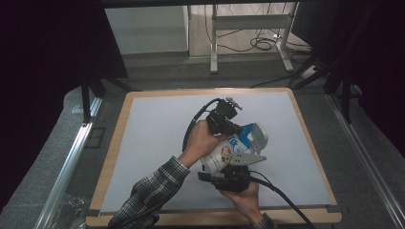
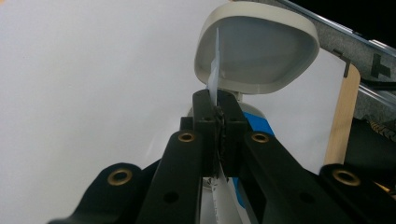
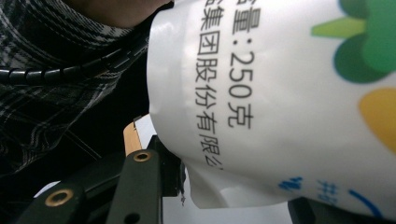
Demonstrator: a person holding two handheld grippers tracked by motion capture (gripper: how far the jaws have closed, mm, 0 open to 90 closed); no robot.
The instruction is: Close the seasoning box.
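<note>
Two grippers share one pouch (image 1: 228, 151) above the middle of the white table (image 1: 153, 138). The left gripper (image 2: 218, 109) is clamped tight on a thin flap beside the pale open mouth (image 2: 257, 46), probably a tear strip, though the edge is hard to read. The right gripper (image 3: 233, 186), jaws partly closed, grips the pouch's lower body. It looks light, soft and glossy, so likely slippery; the firmer sealed bottom seam and the top rim seem the safest places to hold.
</note>
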